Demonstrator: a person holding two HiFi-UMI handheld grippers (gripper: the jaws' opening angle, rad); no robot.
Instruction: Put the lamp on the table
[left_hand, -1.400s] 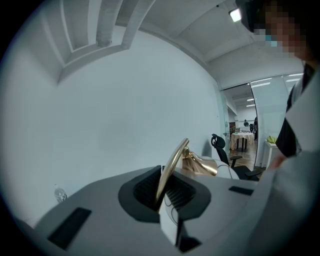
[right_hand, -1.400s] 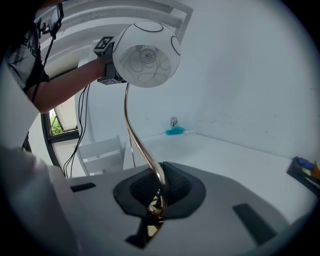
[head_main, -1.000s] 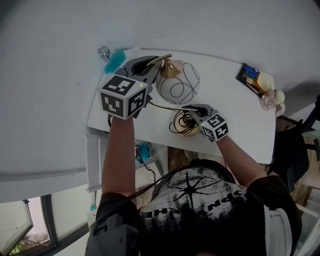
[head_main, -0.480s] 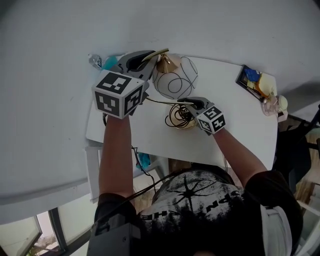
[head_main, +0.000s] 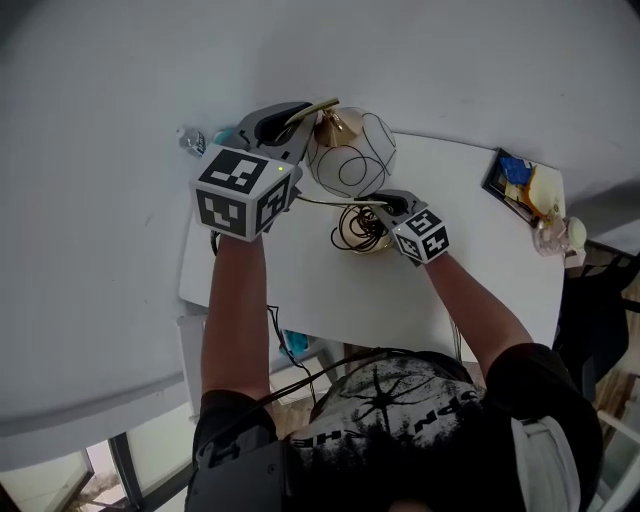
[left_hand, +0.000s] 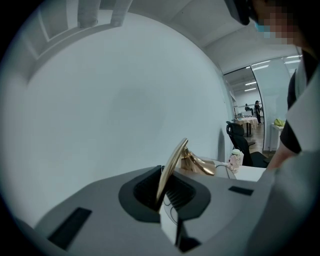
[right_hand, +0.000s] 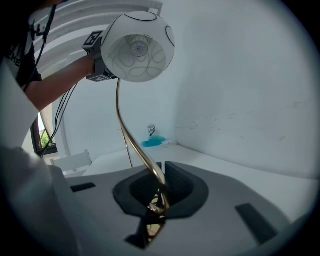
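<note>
The lamp has a white globe shade (head_main: 352, 155) with black line drawings, a gold cap (head_main: 335, 125) and a thin curved gold stem (right_hand: 131, 142). Its looped wire base (head_main: 357, 231) is low over the white table (head_main: 470, 270); whether it touches the top I cannot tell. My left gripper (head_main: 287, 124) is shut on the stem's upper end (left_hand: 170, 165), beside the globe. The right gripper (head_main: 384, 206) is shut on the stem's lower end just above the base. In the right gripper view the globe (right_hand: 138, 47) hangs high above the jaws (right_hand: 159, 196).
A dark tray (head_main: 512, 176) with small items and a pale bottle (head_main: 553, 232) sit at the table's right end. A teal cloth (right_hand: 152, 142) and a small bottle (head_main: 190, 139) lie at the back left corner, against the white wall. A dark chair (head_main: 600, 300) stands to the right.
Both grippers keep their hold on the stem. The lamp has drifted a little toward the table's back left, and the left gripper now covers most of the teal cloth.
</note>
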